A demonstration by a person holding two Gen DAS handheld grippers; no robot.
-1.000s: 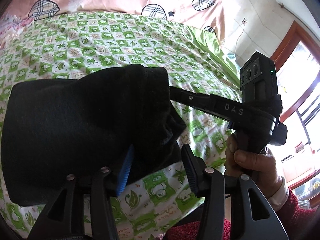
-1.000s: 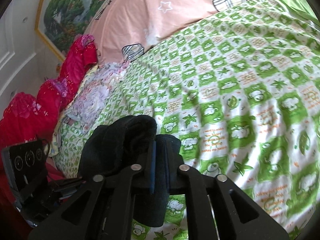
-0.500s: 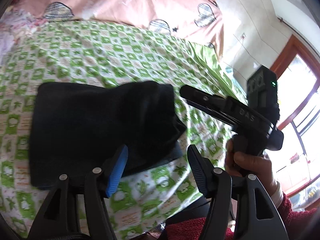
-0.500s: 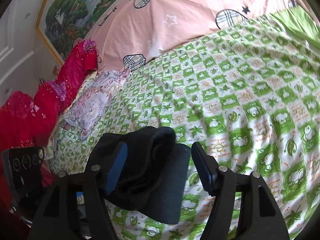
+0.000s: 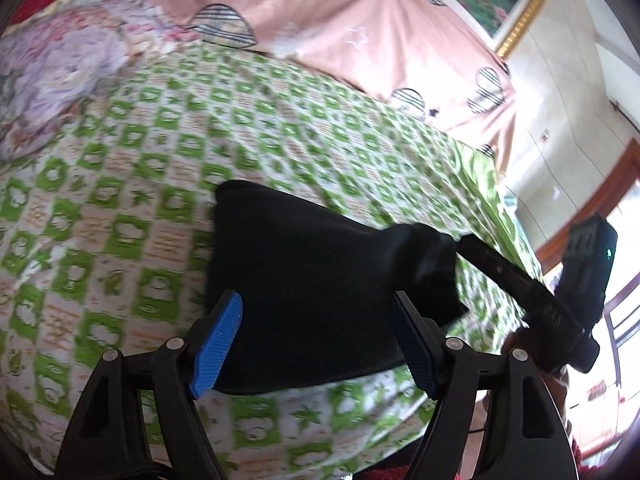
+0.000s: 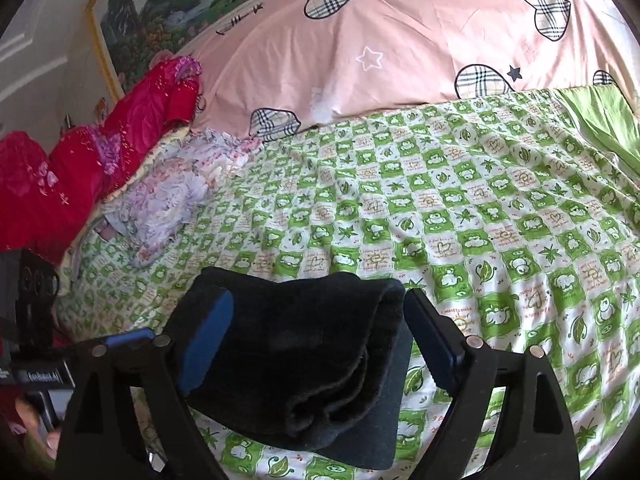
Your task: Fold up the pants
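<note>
The black pants [image 5: 312,292] lie folded into a thick bundle on the green-and-white checked bedspread [image 5: 120,184], near the bed's front edge. My left gripper [image 5: 316,344] is open with its blue pads wide apart just in front of the bundle, holding nothing. In the right wrist view the folded pants [image 6: 304,344] show stacked layers, and my right gripper [image 6: 318,340] is open, its fingers on either side of the bundle without pinching it. The right gripper's body [image 5: 540,304] shows at the right of the left wrist view.
A pink quilt with plaid hearts [image 6: 400,40] lies across the back of the bed. A floral cloth [image 6: 168,200] and red bedding [image 6: 80,160] sit at the left. A window and wooden door frame [image 5: 612,200] are at the right. The bedspread [image 6: 480,220] extends far right.
My right gripper, shut on the pants a second ago, has opened and let go. Both grippers have drawn back from the bundle, which now rests on the bed.
</note>
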